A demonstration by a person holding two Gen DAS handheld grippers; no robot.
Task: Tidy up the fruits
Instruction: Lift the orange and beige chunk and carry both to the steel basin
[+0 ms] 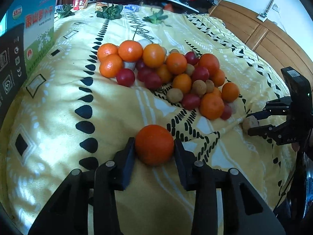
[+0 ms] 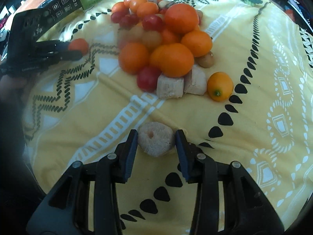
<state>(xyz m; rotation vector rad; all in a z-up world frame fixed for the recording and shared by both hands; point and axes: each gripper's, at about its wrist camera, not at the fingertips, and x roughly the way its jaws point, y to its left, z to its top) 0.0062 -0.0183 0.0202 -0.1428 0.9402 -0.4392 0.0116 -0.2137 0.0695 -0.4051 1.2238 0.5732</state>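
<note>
A heap of fruit (image 1: 176,74) lies on the yellow patterned bedspread (image 1: 68,117): tangerines, small red fruits and brown longans. My left gripper (image 1: 154,146) is shut on a deep orange tangerine (image 1: 154,144) resting on the cloth in front of the heap; in the right wrist view the left gripper (image 2: 77,49) shows at the left with that tangerine (image 2: 78,45). My right gripper (image 2: 156,143) is shut on a pale round chunk (image 2: 155,141) down on the bedspread (image 2: 254,117). The left wrist view shows the right gripper (image 1: 251,124) at the right edge, clamping the pale chunk (image 1: 249,123).
Two pale cut blocks (image 2: 182,83) and a small kumquat (image 2: 220,86) lie at the near edge of the heap (image 2: 166,39). A blue-green carton (image 1: 37,29) and a black box (image 1: 10,66) stand at the left. Green leaves (image 1: 110,11) and clutter sit at the far end.
</note>
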